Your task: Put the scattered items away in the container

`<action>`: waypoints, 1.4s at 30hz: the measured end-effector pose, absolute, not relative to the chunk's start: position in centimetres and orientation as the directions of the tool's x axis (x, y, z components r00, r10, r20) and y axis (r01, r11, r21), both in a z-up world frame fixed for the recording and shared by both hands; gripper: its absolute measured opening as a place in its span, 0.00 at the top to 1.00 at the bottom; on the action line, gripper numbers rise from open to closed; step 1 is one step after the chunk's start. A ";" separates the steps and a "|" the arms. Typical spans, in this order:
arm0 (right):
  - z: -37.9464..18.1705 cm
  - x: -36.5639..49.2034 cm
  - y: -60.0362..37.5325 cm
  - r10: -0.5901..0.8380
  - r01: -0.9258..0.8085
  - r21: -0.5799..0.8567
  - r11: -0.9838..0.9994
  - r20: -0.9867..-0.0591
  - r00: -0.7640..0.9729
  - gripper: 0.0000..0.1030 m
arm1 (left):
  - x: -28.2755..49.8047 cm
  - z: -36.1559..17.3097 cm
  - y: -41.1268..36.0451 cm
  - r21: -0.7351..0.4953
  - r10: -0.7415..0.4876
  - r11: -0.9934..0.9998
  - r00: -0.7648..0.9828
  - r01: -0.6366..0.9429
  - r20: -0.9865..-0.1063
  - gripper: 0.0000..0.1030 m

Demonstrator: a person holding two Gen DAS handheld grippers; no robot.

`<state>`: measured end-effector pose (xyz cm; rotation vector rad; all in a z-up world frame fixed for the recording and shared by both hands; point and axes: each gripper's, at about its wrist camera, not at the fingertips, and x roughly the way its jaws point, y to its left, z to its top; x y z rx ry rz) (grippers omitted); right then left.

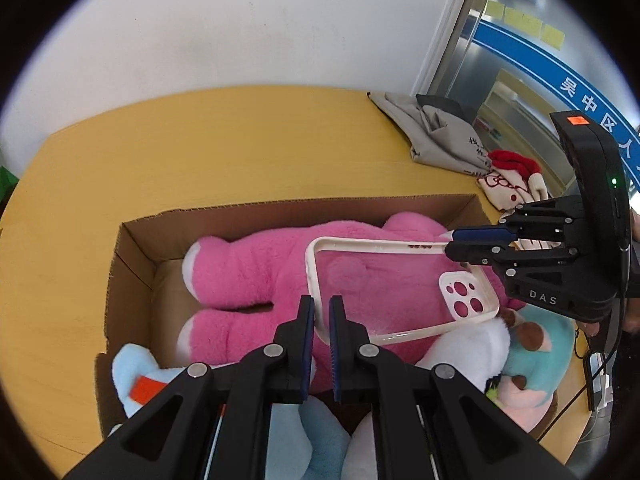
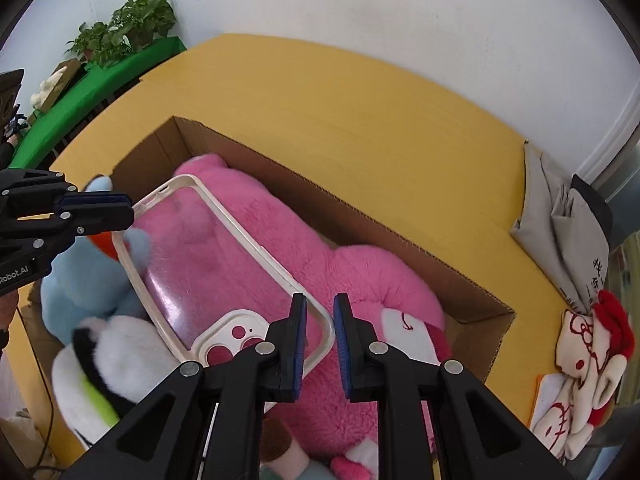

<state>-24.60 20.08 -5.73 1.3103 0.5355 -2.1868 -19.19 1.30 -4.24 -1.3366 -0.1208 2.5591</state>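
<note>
A clear phone case (image 1: 384,280) with a white rim lies on a pink plush bear (image 1: 256,264) inside a cardboard box (image 1: 132,248). My left gripper (image 1: 322,312) straddles the case's near rim with a small gap between its jaws. My right gripper (image 1: 450,240) reaches in from the right at the case's far corner. In the right wrist view the right gripper (image 2: 320,316) is open around the case's rim (image 2: 224,256), and the left gripper (image 2: 128,208) sits at the case's far corner. The bear (image 2: 360,280) fills the box (image 2: 400,236).
A blue plush (image 1: 136,380), a white plush (image 1: 468,344) and a teal plush (image 1: 540,356) crowd the box's near end. A grey cloth bag (image 1: 436,136) and a red-and-white plush (image 1: 508,180) lie on the yellow table (image 1: 240,148). Plants (image 2: 124,24) stand at far left.
</note>
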 end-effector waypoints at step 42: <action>-10.9 -8.3 34.7 -0.408 0.303 0.287 -0.909 -0.768 -0.494 0.09 | -3.9 -8.8 -9.6 -0.149 0.116 -0.989 -0.611 0.003 -0.783 0.39</action>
